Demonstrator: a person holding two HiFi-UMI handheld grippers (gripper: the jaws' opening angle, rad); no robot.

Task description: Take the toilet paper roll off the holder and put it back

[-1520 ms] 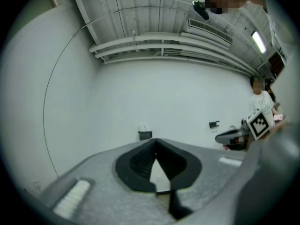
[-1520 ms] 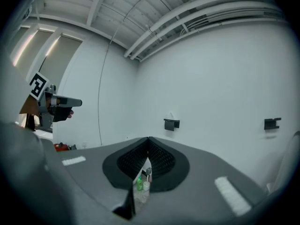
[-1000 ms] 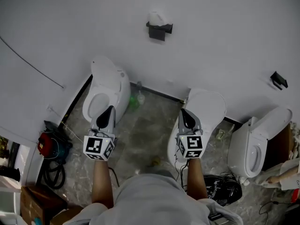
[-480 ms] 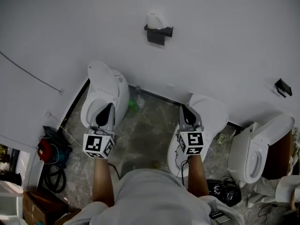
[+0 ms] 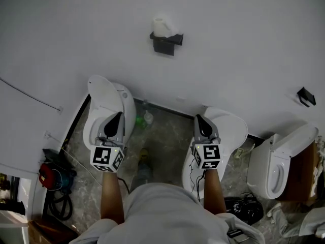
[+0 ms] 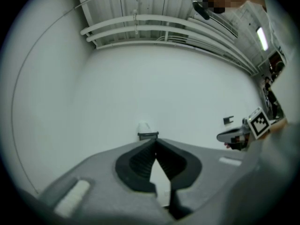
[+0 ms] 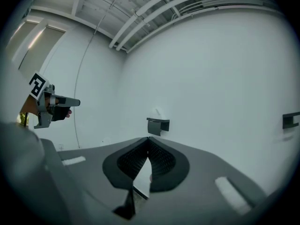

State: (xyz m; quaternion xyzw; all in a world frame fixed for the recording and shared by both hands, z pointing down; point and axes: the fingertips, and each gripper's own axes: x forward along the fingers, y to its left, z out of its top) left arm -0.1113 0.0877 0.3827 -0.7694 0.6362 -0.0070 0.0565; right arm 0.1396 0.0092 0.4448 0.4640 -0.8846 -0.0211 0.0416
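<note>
A white toilet paper roll (image 5: 161,26) sits on top of a black holder (image 5: 166,42) fixed to the white wall, well ahead of both grippers. My left gripper (image 5: 119,117) is held over the left toilet, shut and empty. My right gripper (image 5: 198,118) hovers over the middle toilet, also shut with nothing between its jaws. In the left gripper view the roll (image 6: 144,126) and holder (image 6: 148,135) show just beyond the closed tips of the left gripper (image 6: 154,142). In the right gripper view the holder (image 7: 157,124) stands above the right gripper (image 7: 148,138).
Three white toilets stand along the wall: left (image 5: 101,98), middle (image 5: 228,128), right (image 5: 279,159). A second black holder (image 5: 304,96) is on the wall at right. A red tool with cables (image 5: 48,174) and a green bottle (image 5: 147,117) lie on the floor.
The view has shifted: the holder and roll now sit higher and further left in the picture, and the toilets have slid left. Both grippers stay shut and level.
</note>
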